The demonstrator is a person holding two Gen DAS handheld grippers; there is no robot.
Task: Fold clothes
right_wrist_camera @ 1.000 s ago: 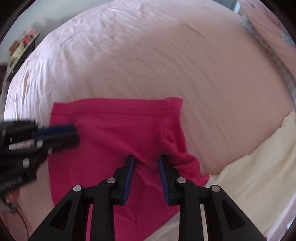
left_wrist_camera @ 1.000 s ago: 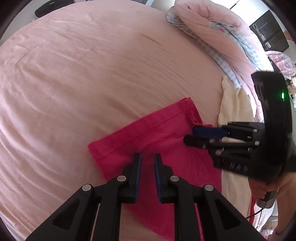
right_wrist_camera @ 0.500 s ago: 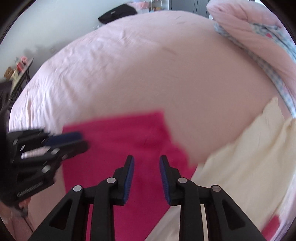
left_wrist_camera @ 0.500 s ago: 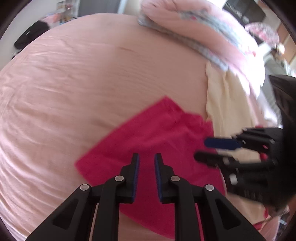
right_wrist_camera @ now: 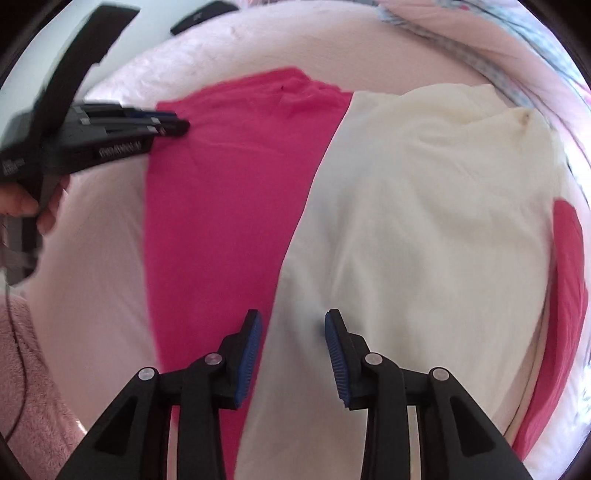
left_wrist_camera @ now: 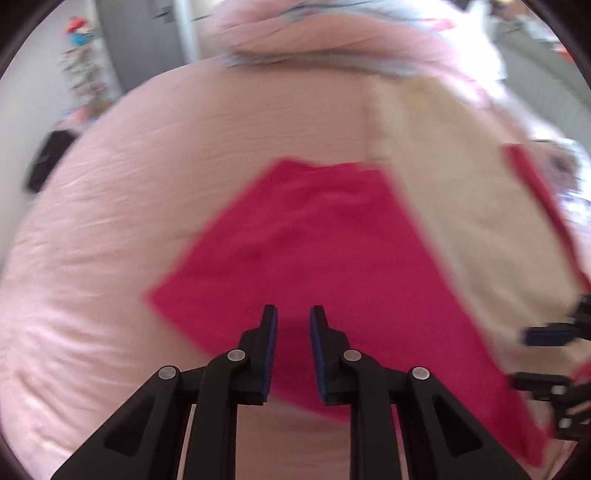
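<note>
A magenta garment [left_wrist_camera: 314, 240] [right_wrist_camera: 229, 184] lies flat on the pink bed sheet [left_wrist_camera: 110, 221]. A cream garment [left_wrist_camera: 461, 206] [right_wrist_camera: 424, 221] covers its right side. My left gripper [left_wrist_camera: 293, 321] hovers over the magenta garment's near edge, its jaws a narrow gap apart with nothing between them. The right wrist view shows it [right_wrist_camera: 177, 123] at that garment's far left corner. My right gripper [right_wrist_camera: 293, 325] hangs above the cream garment's left edge, its jaws opening and empty. It shows blurred at the right edge of the left wrist view [left_wrist_camera: 532, 354].
A rolled pink and checked duvet [left_wrist_camera: 332, 33] [right_wrist_camera: 480, 37] lies at the bed's far end. A magenta strip [right_wrist_camera: 569, 277] shows from under the cream garment's right side. A hand [right_wrist_camera: 22, 203] and a pink fleece sleeve [right_wrist_camera: 26, 369] are at the left.
My right gripper has swung right, from over the magenta garment to the cream one, and its jaws have widened. My left gripper has rolled and shifted; the magenta garment now lies released.
</note>
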